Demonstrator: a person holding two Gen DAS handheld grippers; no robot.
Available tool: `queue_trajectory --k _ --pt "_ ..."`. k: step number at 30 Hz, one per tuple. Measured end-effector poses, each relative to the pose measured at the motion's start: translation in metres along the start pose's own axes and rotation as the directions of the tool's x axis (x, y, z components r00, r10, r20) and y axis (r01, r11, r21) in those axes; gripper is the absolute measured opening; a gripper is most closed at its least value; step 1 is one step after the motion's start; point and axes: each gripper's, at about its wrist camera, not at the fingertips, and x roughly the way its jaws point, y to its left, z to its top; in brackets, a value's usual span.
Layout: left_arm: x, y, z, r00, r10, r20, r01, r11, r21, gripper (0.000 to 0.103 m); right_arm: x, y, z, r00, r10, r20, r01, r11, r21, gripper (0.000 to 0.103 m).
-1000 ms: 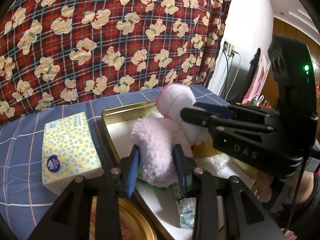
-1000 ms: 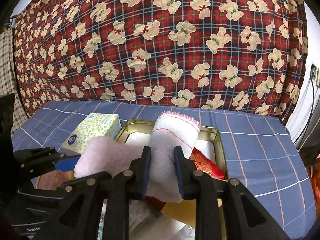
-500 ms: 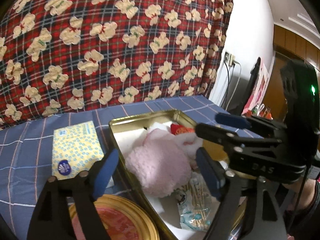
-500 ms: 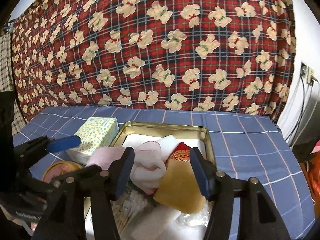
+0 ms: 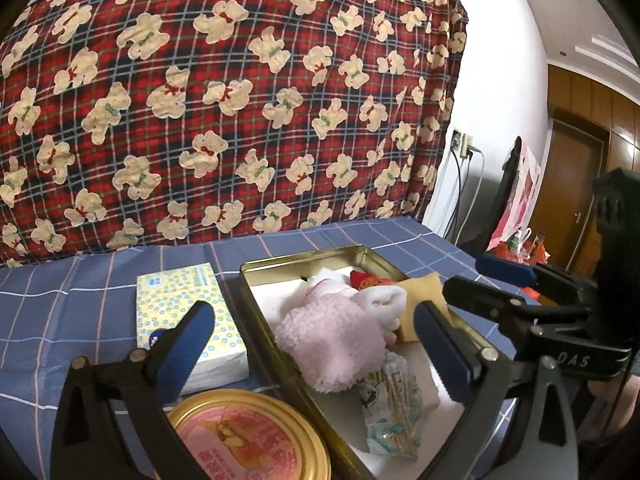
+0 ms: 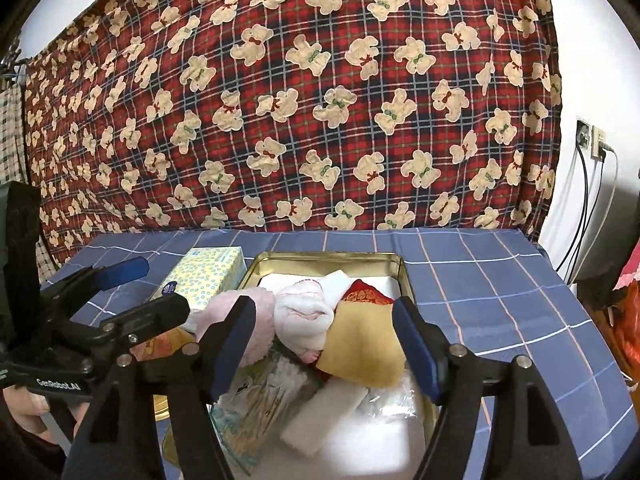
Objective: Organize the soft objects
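Observation:
A gold metal tin [image 5: 304, 264] [image 6: 328, 258] stands on the blue checked cloth. In it lie a fluffy pink cloth [image 5: 336, 340] [image 6: 260, 320], a rolled white sock with pink trim [image 5: 380, 300] [image 6: 304, 312], a yellow cloth [image 6: 360, 344] and a red embroidered pouch [image 6: 366, 294]. My left gripper [image 5: 320, 344] is open and empty above the pink cloth. My right gripper [image 6: 324, 340] is open and empty above the sock. Each gripper shows in the other's view.
A yellow dotted tissue pack [image 5: 184, 312] [image 6: 204, 276] lies left of the tin. A round gold lid [image 5: 248, 440] lies near the front. Plastic packets [image 5: 392, 408] and a white pad [image 6: 320, 412] lie in the tin's front. A teddy-bear plaid blanket [image 5: 240, 100] hangs behind.
Both grippers let go: the left released the pink cloth, the right the white sock, into the tin. Both then opened wide and pulled back and up.

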Motion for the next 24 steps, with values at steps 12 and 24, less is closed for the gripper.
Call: queue_trajectory --k 12,24 --pt "-0.0031 0.0102 0.0002 1.0 0.023 0.006 -0.023 0.999 -0.04 0.101 -0.0002 -0.0002 -0.0043 1.0 0.0 0.005 -0.001 1.0 0.013 0.073" --pt "-0.0025 0.0097 -0.0003 1.0 0.024 -0.006 -0.025 0.999 -0.037 0.101 0.0003 0.0002 -0.0041 1.0 -0.001 0.006 0.0 1.0 0.011 0.073"
